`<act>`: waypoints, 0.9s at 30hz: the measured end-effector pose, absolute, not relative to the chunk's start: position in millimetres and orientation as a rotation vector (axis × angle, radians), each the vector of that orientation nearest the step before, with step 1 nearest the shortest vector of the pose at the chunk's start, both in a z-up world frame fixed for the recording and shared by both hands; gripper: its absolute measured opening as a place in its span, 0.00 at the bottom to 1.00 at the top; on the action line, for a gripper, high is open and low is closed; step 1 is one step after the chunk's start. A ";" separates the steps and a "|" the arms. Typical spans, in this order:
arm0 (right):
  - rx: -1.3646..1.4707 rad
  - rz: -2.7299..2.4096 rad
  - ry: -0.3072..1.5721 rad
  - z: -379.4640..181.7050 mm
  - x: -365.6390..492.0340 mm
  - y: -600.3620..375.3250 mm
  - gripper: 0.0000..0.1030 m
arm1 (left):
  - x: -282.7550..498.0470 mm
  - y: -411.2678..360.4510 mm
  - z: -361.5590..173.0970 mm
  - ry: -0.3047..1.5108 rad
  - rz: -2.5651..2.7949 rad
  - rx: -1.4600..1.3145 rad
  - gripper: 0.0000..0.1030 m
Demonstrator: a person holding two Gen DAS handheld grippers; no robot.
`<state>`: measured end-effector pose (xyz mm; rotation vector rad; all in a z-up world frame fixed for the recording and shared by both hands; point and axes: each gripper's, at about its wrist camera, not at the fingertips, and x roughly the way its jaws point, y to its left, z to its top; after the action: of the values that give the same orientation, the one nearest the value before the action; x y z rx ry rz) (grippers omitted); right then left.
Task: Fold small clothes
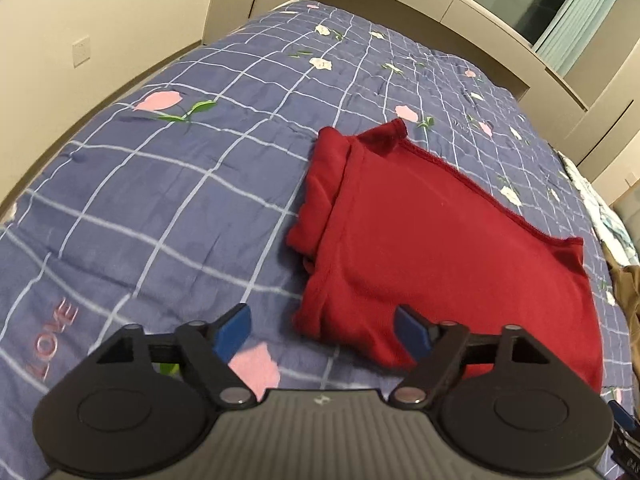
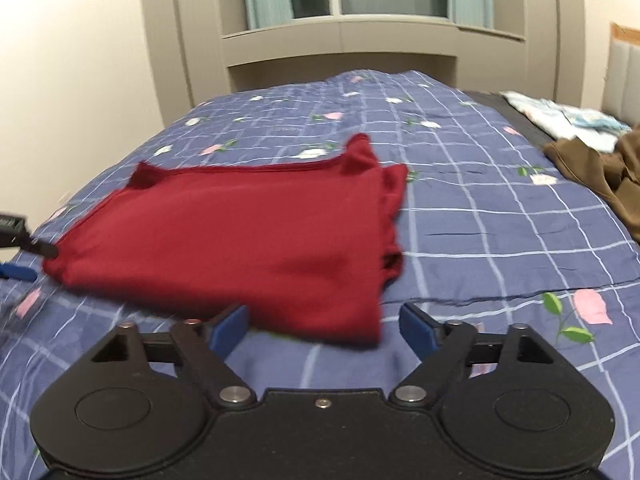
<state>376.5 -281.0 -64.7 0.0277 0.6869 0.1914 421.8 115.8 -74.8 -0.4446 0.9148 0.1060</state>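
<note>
Tools, left (image 1: 322, 330) and right (image 2: 324, 326), tilt downward, spread wide over red garment (image 2: 240, 236).

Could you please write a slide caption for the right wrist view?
Open right gripper above the near edge of a folded red garment on a blue checked quilt.
</note>
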 end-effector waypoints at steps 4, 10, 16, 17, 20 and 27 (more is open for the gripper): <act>-0.009 0.196 0.644 -64.5 359.5 -261.6 0.99 | 411.3 106.9 -75.5 0.916 0.139 -0.411 0.90; -0.037 0.168 0.624 -65.1 340.9 -242.1 0.99 | 392.7 88.1 -65.4 0.876 0.163 -0.316 0.99; -0.036 0.201 0.635 -62.4 317.0 -232.6 0.99 | 369.6 70.6 -53.7 0.858 0.139 -0.276 0.99; -0.029 0.204 0.639 -61.8 312.3 -232.2 0.99 | 365.8 68.7 -52.6 0.859 0.138 -0.274 0.99; -0.017 0.211 0.648 -60.9 298.1 -230.2 0.99 | 353.0 60.9 -49.9 0.866 0.126 -0.267 0.99; -0.024 0.222 0.642 -56.3 279.2 -228.0 0.99 | 329.0 43.2 -44.3 0.856 0.100 -0.231 0.99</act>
<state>279.2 -228.0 -56.3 -0.0241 0.6424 0.2217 329.0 43.2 -44.3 -0.2305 0.8563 0.0997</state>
